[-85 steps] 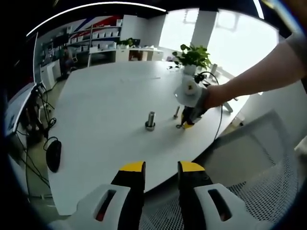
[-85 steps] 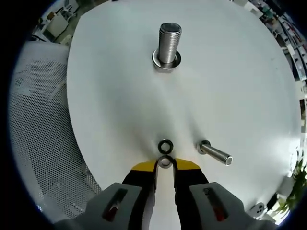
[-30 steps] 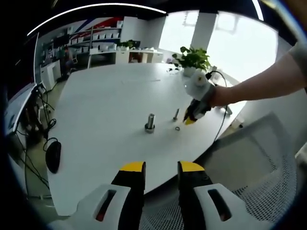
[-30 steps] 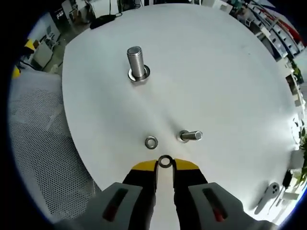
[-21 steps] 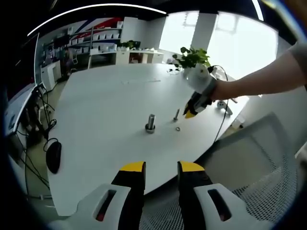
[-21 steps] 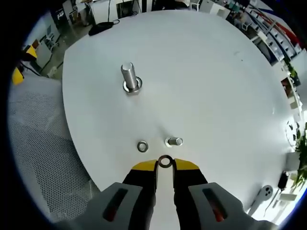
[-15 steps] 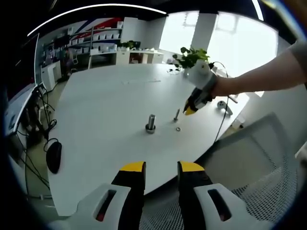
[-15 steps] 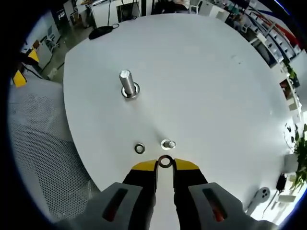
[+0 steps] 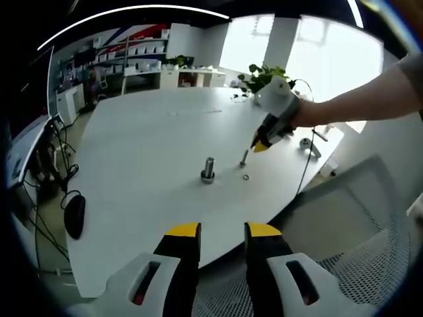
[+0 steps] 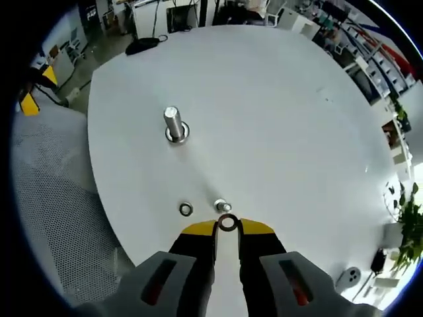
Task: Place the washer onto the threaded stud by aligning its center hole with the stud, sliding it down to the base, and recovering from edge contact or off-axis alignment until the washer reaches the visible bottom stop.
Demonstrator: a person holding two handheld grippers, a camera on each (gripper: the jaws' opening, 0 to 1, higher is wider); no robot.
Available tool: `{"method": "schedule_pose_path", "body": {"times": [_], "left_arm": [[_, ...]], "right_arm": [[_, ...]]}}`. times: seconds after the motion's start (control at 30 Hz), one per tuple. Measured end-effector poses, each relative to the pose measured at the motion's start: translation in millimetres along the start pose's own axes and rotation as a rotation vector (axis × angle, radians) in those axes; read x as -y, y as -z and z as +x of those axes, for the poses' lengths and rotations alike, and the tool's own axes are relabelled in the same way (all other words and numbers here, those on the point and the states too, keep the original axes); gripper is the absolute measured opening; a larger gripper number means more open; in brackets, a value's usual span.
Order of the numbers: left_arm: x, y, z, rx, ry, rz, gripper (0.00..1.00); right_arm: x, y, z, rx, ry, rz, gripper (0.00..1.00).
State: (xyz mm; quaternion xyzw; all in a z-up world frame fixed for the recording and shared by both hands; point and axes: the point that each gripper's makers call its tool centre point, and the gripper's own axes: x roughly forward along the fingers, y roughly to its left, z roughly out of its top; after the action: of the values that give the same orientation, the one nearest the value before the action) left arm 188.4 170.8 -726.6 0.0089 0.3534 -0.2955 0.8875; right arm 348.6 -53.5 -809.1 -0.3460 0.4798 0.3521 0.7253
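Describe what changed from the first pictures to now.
The right gripper pinched a washer off the table and rose with it. The tall stud, the small stud, the second washer and the left gripper kept their places.

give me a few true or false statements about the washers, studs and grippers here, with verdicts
1. The right gripper holds a washer at its tips. True.
2. A second washer lies flat on the white table. True.
3. A washer is threaded halfway down the large stud. False: its shaft is bare.
4. The left gripper grips the small stud. False: its jaws are apart, gripping nothing, far from it.
5. The held washer sits above the table near the small stud. True.
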Motion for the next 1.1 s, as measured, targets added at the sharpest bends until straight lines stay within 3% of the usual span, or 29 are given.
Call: {"method": "schedule_pose_path", "body": {"times": [0.2, 1.1], "left_arm": [[-0.2, 0.7, 0.3, -0.004, -0.001, -0.001, 0.24], [-0.8, 1.2, 1.4, -0.009, -0.005, -0.005, 0.24]], "right_arm": [[1.8, -9.2, 2.5, 0.012, -0.004, -0.012, 0.14], [-0.7, -8.3, 16.8, -0.017, -0.022, -0.042, 0.14]]}}
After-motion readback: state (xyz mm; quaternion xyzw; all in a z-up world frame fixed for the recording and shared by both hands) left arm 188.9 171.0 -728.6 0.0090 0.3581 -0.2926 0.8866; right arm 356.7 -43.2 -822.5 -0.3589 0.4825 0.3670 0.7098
